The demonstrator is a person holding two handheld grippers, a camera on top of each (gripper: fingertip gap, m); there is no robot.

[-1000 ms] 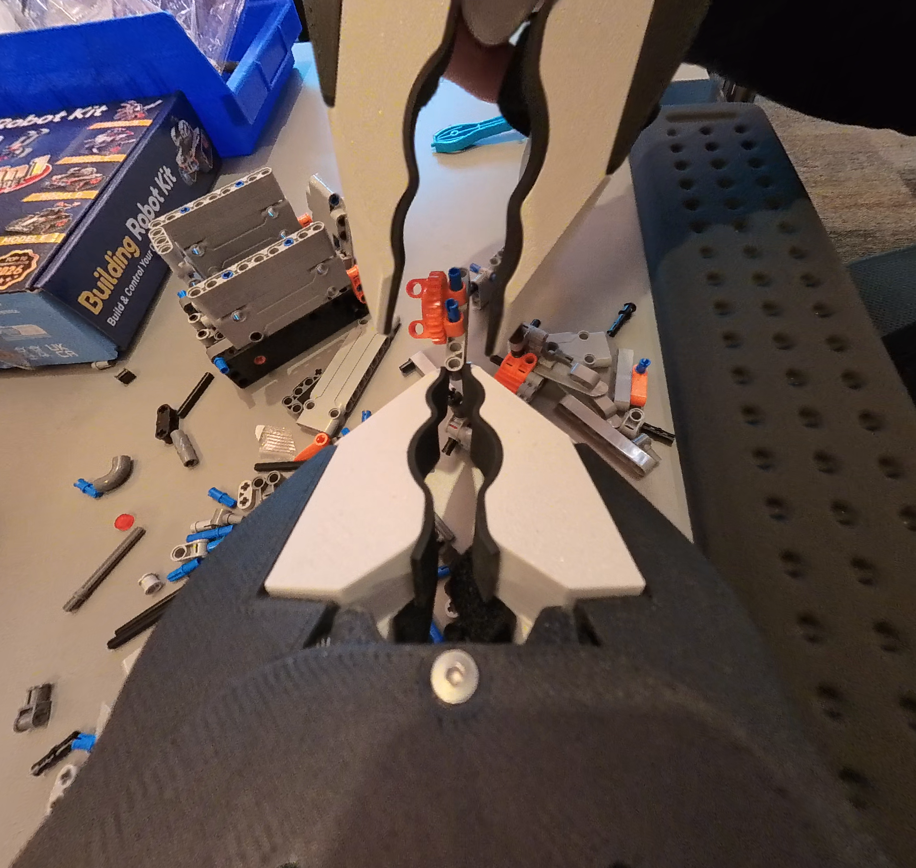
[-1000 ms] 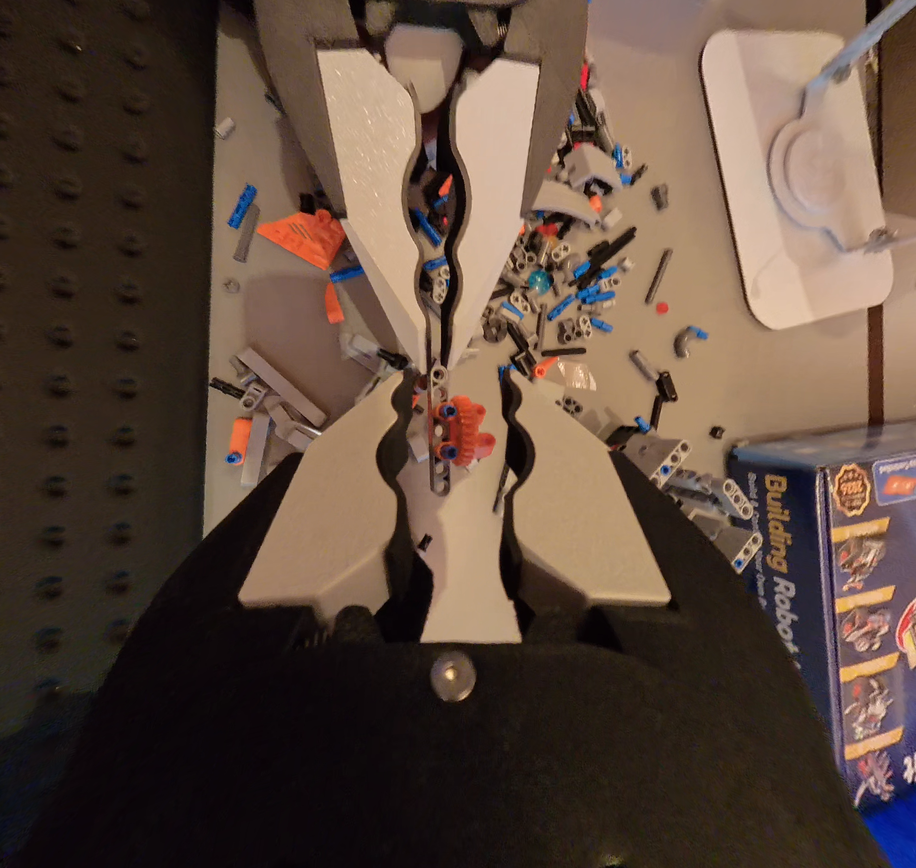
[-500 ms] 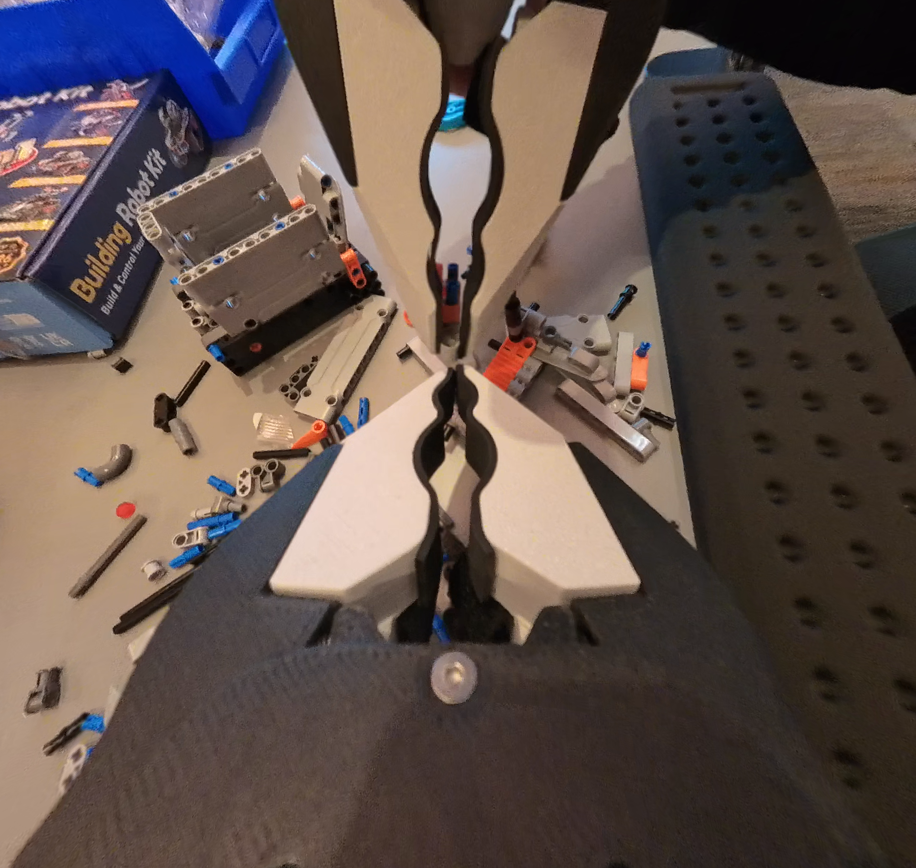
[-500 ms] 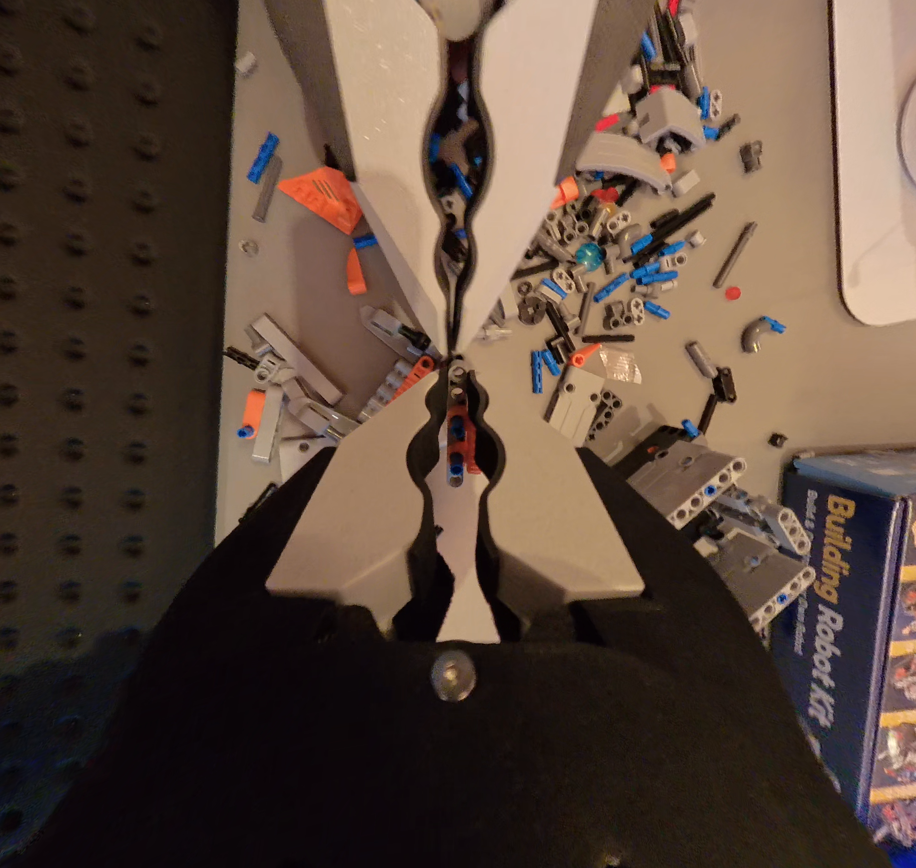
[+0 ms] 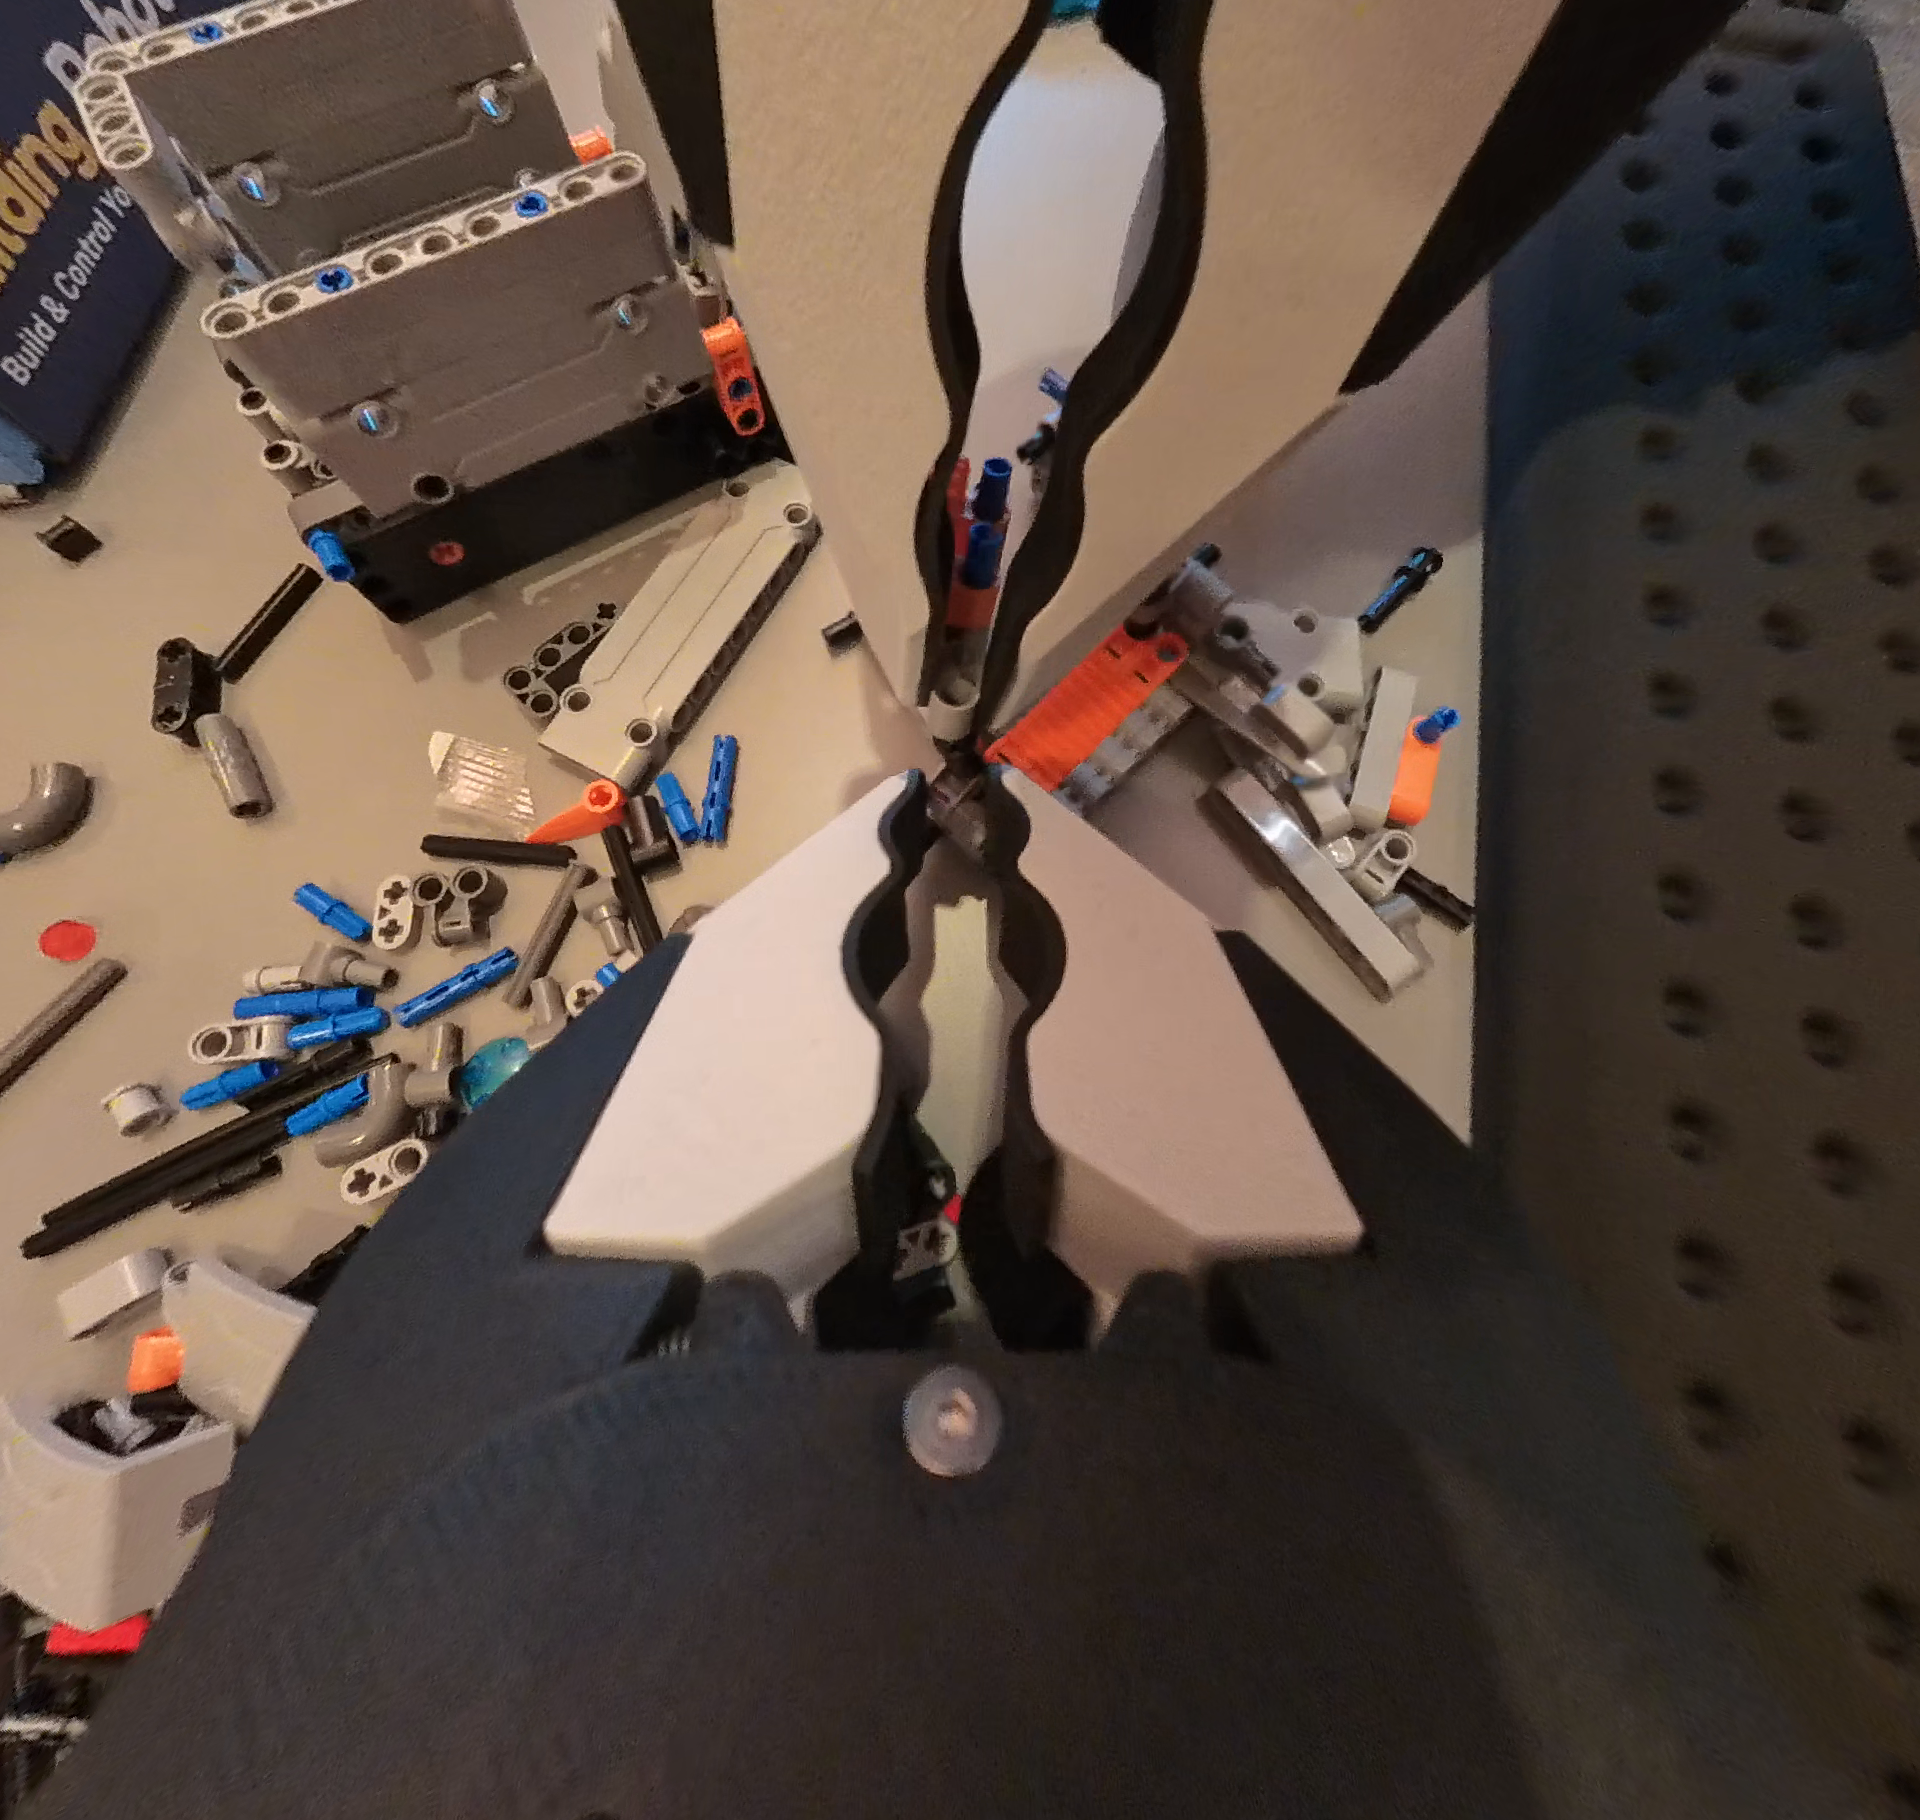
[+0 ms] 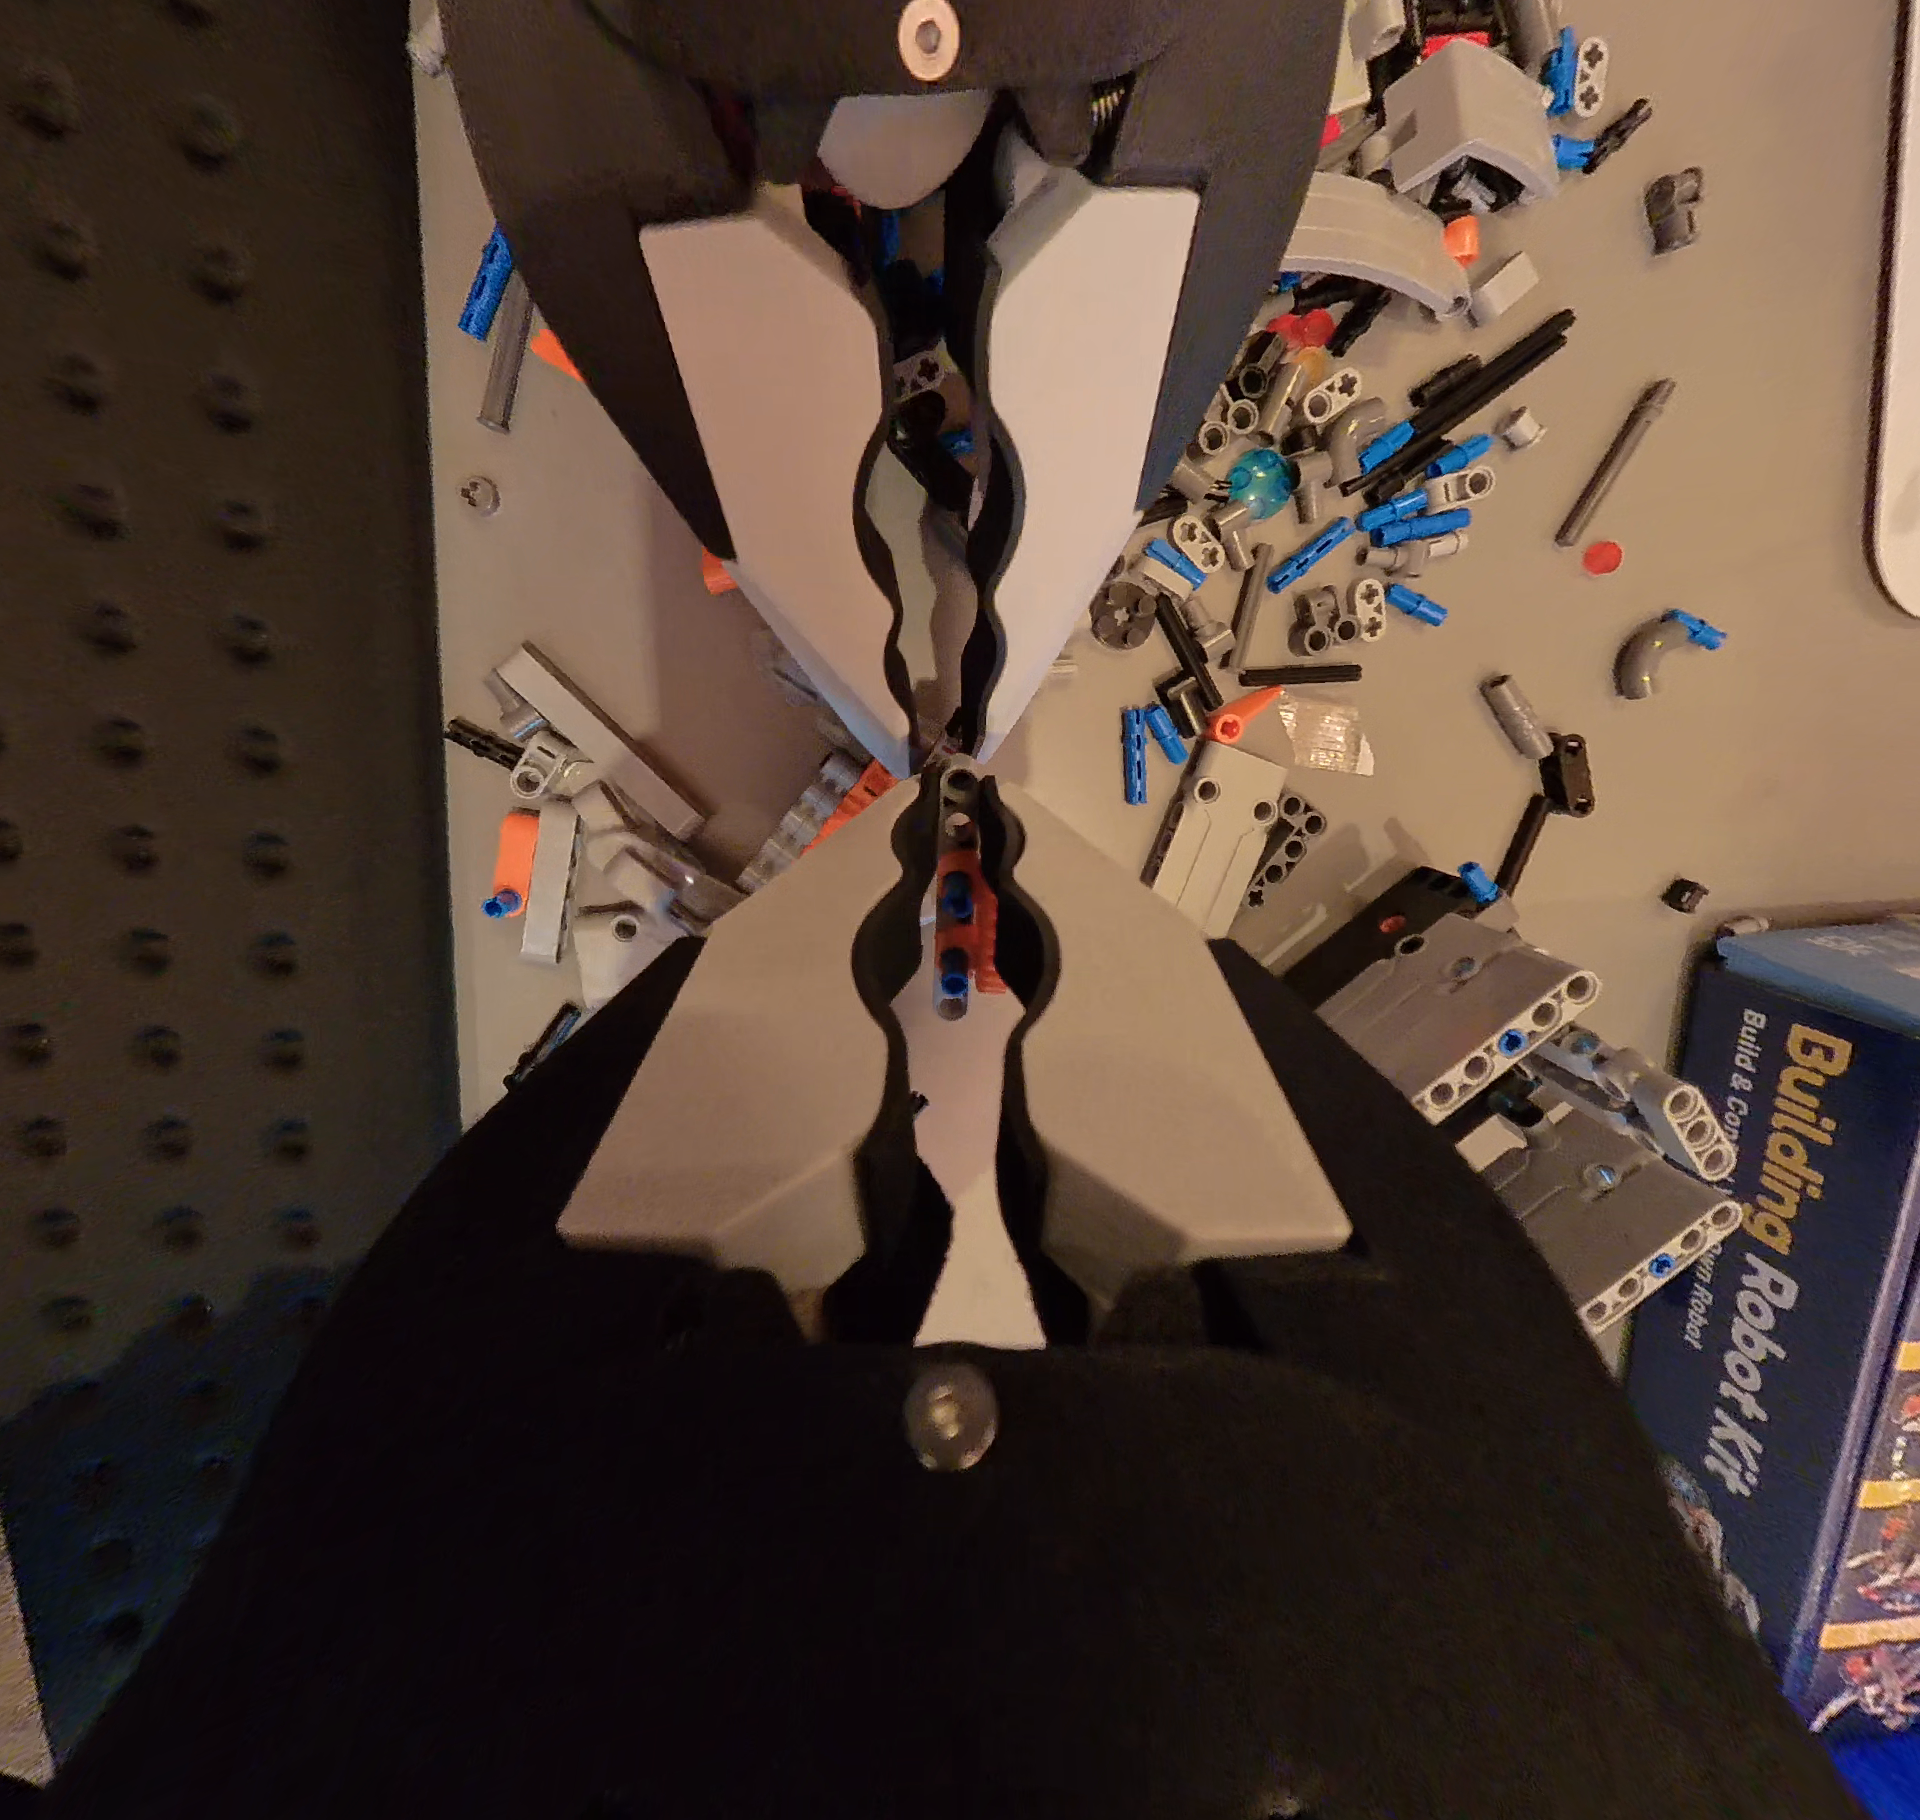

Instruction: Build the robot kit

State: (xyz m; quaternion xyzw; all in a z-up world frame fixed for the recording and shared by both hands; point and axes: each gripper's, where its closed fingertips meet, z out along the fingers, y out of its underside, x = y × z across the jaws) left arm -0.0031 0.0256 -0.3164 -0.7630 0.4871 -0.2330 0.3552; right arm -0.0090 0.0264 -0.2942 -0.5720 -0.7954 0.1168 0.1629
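Two claws meet tip to tip over the grey counter (image 5: 312, 690). Left of the meeting point in the left wrist view sit a stacked grey panel assembly (image 5: 416, 316) and loose blue pins (image 5: 312, 1022) w/ black axles. At centre, the left claw (image 5: 961, 799) is pinched together on the end of a small dark-grey piece (image 5: 961, 804). Opposite it, the right claw (image 6: 961, 794) is clamped on a short grey beam w/ orange-and-blue connectors (image 6: 961, 918) — beam lying along its fingers. Right of the meeting point: an orange ridged piece (image 5: 1081, 705), a grey parts pile, then a dark perforated pad (image 5: 1714, 627).
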